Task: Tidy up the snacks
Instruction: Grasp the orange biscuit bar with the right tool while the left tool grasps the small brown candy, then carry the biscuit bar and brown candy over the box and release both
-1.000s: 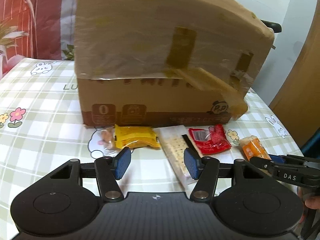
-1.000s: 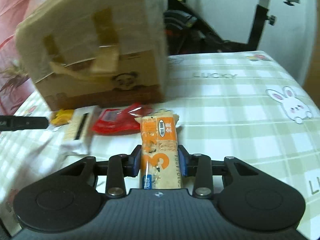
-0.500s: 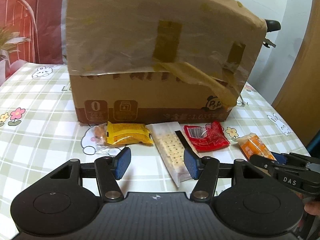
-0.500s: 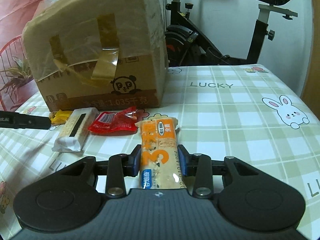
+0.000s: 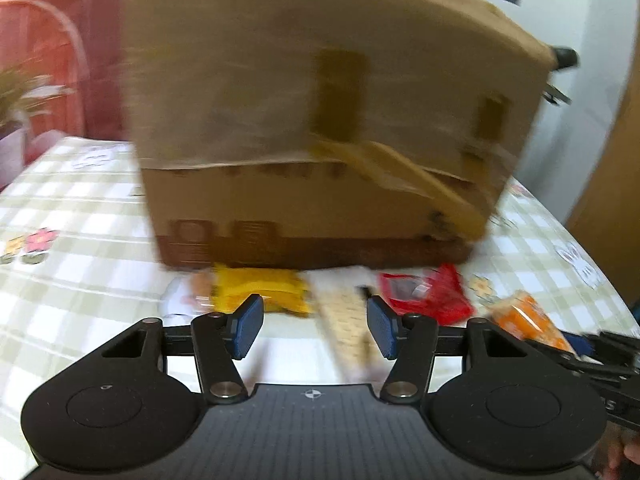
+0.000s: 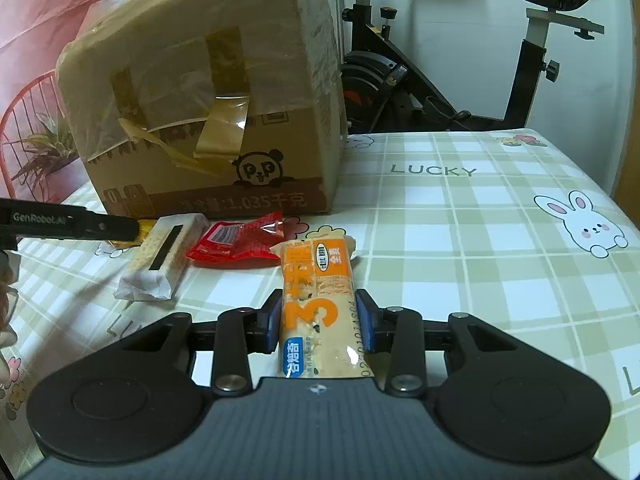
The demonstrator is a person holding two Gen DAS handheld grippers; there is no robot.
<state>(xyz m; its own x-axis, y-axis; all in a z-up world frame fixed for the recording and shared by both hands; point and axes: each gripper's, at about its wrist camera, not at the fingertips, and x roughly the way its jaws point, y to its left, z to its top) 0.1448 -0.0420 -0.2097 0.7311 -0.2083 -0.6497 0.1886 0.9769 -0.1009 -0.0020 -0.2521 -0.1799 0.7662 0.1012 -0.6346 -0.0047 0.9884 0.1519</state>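
From the left wrist, the left gripper (image 5: 314, 326) hangs empty, its blue pads closing slightly; the pale cracker sleeve (image 5: 346, 322) lies just ahead between them, long axis running away, the yellow packet (image 5: 260, 290) ahead-left.

From the right wrist, the right gripper (image 6: 318, 326) clamps the orange-and-cream snack bar (image 6: 320, 300) lengthwise, pointing toward the taped cardboard box (image 6: 208, 100), which stands ahead-left, nearer this hand's load.
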